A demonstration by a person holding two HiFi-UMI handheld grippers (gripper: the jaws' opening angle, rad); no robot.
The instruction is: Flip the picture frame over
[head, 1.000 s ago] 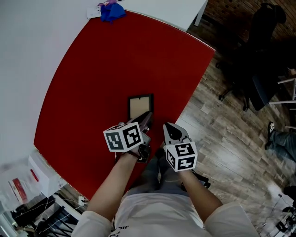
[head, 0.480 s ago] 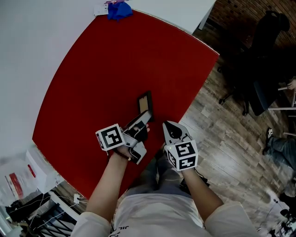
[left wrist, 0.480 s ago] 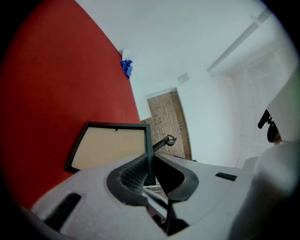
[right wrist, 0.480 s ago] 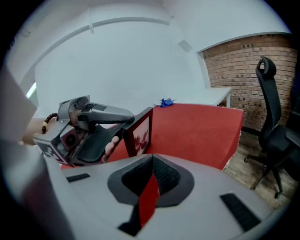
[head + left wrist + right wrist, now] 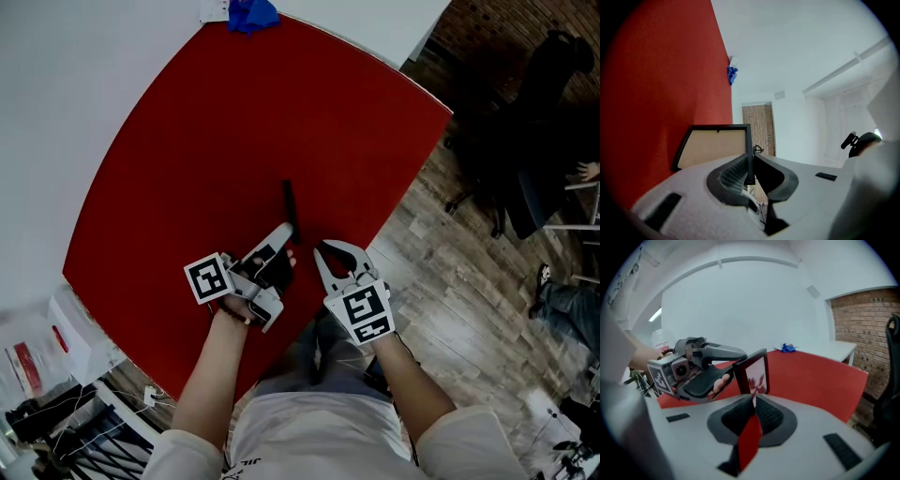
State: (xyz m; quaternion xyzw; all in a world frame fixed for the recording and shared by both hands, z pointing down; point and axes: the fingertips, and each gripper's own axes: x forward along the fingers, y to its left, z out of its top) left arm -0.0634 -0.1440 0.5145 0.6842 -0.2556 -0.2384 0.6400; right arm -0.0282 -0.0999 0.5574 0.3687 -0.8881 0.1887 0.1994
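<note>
Red tabletop [image 5: 234,122], wooden floor to the right: left gripper [image 5: 284,234] pinches a black rectangular picture frame [image 5: 289,202] standing on edge; right gripper [image 5: 336,251], just right, jaws spread.

The picture frame [image 5: 715,147] showed a matt tan board back inside a smooth black moulding. The red table [image 5: 234,122] looked matt and the floor [image 5: 450,272] was grainy wood plank. The left gripper [image 5: 750,161] was matt grey plastic with black cross-hatched pads [image 5: 730,177].
</note>
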